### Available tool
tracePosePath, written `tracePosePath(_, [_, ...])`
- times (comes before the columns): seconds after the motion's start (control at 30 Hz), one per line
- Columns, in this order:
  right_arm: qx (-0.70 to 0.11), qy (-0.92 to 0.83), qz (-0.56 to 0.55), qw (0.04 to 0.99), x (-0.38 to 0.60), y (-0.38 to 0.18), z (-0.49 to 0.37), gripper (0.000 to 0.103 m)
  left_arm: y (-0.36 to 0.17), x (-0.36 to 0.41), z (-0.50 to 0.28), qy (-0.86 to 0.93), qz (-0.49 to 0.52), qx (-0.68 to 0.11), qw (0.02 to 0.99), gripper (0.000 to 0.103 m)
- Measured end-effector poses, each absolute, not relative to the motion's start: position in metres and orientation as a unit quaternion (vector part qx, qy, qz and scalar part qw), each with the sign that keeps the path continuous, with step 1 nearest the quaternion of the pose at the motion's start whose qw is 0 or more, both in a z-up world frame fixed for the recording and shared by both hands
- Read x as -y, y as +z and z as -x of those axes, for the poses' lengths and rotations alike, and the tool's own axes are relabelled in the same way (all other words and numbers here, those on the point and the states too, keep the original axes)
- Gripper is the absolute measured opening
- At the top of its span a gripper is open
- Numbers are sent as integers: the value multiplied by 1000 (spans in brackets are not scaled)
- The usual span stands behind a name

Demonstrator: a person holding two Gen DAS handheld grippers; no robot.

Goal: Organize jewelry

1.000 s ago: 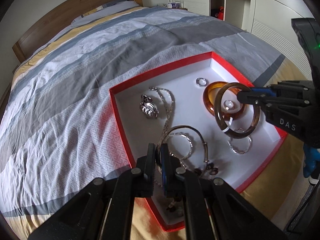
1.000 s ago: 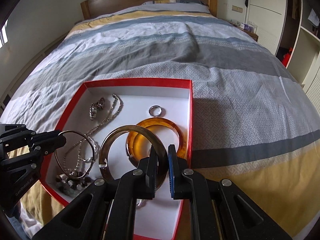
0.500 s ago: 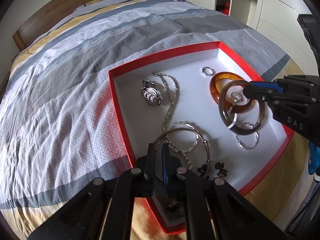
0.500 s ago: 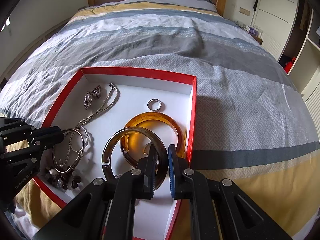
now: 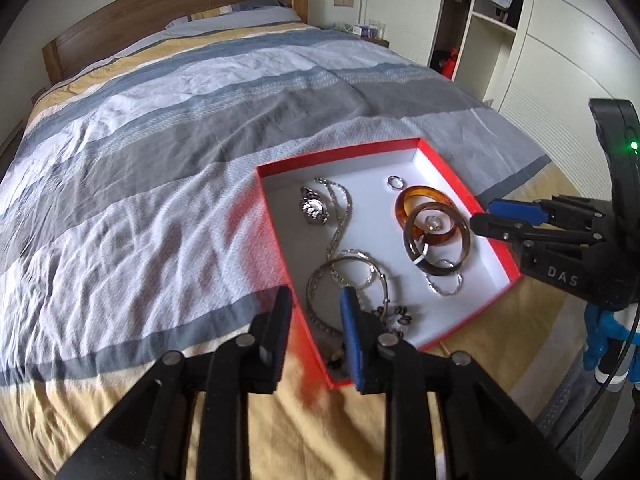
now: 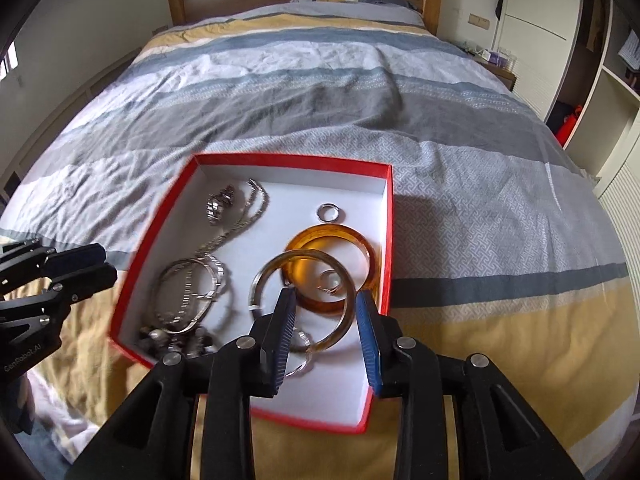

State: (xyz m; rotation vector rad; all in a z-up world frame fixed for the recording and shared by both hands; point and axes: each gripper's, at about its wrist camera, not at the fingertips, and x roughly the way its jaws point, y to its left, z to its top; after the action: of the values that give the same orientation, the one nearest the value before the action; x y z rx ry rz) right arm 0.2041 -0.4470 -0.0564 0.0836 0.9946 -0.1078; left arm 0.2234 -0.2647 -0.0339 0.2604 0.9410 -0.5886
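Note:
A red box (image 5: 276,220) with a white inside lies on the bed and holds jewelry; it also shows in the right wrist view (image 6: 172,196). A brown bangle (image 6: 348,288) leans on an amber bangle (image 6: 360,248). A thin silver bangle (image 5: 316,280) lies over a chain near the box's front corner. My left gripper (image 5: 314,304) is open over that corner, empty. My right gripper (image 6: 326,314) is open, its fingers either side of the brown bangle's near rim. It shows at the box's right edge in the left wrist view (image 5: 486,218).
A watch (image 5: 314,208), a long chain (image 5: 340,216), a small ring (image 5: 395,182), a silver bracelet (image 5: 444,286) and dark beads (image 5: 400,314) lie in the box. The striped bedspread (image 5: 160,160) spreads left and behind. Wardrobes (image 5: 540,40) stand at the right.
Both grippers have opened and pulled back. The silver bangle has dropped from the left gripper into the box. The brown bangle has left the right gripper and rests on the amber one.

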Motion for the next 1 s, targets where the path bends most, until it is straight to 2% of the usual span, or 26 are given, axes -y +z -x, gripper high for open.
tracePosePath(0.17, [-458,-43,-43,887,419,-27,-177,32,-12,224,-198,-261,-101,-437,855,32])
tracePosePath(0.23, [-450,-37,-43,891,405,-16,-165,33,-3,206,-187,-249,-94,-432,862,38])
tracePosePath(0.3, [-441,-31,-46,896,390,-7,-153,40,6,188,-174,-239,-86,-425,869,40])
tracePosePath(0.67, [-414,-4,-45,909,315,19,-93,45,26,90,-112,-168,-35,-406,898,46])
tracePosePath(0.73, [-409,-4,-47,911,306,23,-83,47,27,74,-102,-152,-26,-402,902,53])
tracePosePath(0.83, [-400,-10,-43,915,292,26,-68,56,28,56,-86,-130,-25,-395,909,60])
tracePosePath(0.9, [-394,-11,-38,918,283,27,-58,64,28,46,-77,-121,-24,-391,912,61])
tracePosePath(1.0, [-388,-16,-28,921,271,27,-45,70,28,36,-63,-111,-22,-385,916,61])
